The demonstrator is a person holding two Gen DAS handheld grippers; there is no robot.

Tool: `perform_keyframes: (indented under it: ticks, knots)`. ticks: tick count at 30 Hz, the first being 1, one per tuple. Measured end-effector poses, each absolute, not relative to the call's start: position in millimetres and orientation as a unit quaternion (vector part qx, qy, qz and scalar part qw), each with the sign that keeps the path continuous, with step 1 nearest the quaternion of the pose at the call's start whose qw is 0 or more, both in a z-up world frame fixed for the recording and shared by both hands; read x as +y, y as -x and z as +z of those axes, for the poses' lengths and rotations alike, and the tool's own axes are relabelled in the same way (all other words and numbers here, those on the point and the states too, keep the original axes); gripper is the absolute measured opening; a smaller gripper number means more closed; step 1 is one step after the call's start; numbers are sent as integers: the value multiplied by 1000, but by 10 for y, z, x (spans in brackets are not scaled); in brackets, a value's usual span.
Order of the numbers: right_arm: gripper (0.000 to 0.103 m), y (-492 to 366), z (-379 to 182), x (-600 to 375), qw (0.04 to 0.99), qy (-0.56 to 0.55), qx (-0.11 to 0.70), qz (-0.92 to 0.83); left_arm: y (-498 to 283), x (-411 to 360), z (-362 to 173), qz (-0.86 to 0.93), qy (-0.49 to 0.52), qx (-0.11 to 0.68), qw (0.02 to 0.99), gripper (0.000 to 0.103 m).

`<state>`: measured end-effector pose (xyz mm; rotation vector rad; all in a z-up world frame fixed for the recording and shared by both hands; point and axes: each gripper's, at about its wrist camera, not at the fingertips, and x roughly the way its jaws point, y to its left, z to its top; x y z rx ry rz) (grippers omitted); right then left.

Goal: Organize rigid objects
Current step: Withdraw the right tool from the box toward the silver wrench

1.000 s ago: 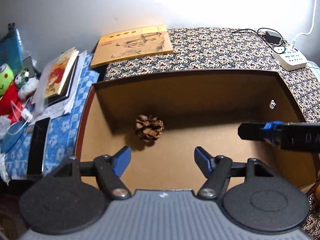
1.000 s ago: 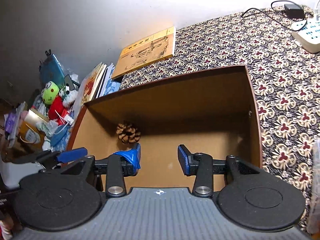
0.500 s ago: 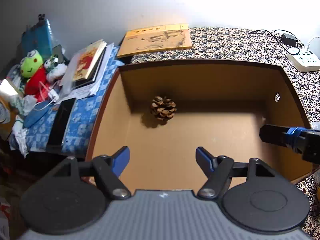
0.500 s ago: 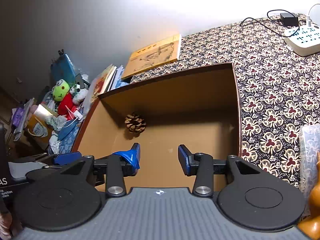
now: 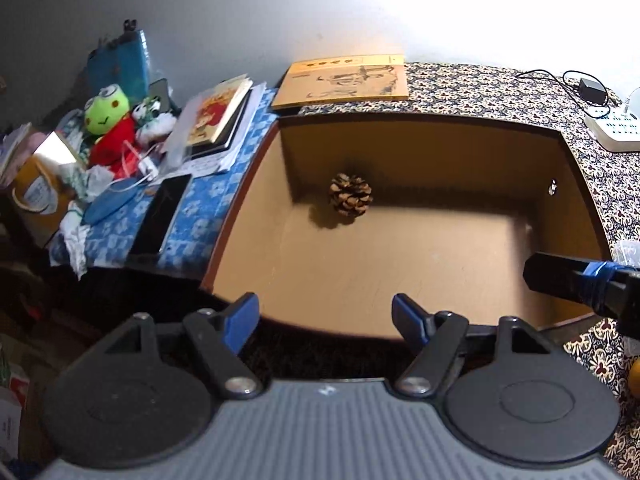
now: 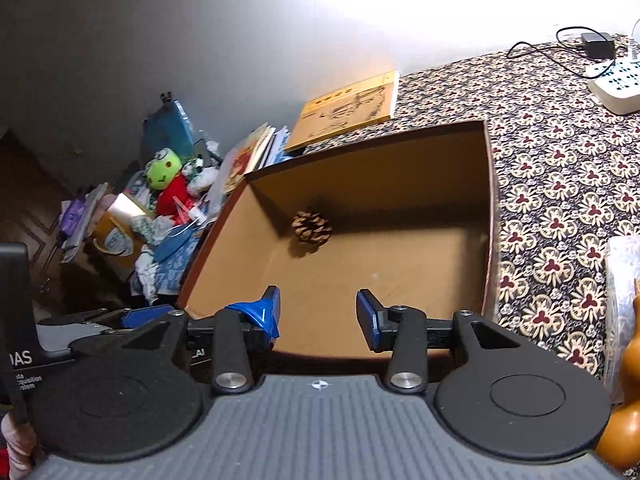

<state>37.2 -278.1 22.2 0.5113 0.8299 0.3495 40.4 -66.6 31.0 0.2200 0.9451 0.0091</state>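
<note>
A plain pale wall [image 5: 248, 12] rises behind the bench [image 6: 560, 184], washed bright by light at its upper right and dim toward the left. The bench wears a dark floral cloth. Left of the bench, dark wooden floor [image 6: 28, 200] shows far below.

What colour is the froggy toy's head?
The frog toy has a bright green head above a red body, clearest in the left wrist view.
</note>
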Motion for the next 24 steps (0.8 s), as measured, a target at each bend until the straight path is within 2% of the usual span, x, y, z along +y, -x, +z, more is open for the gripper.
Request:
perform_keyframes:
  ticks: [24]
  knots:
    - [26,9,62,-2655,845,-237,419,233,112,-585,172,64,-86,478,872,75]
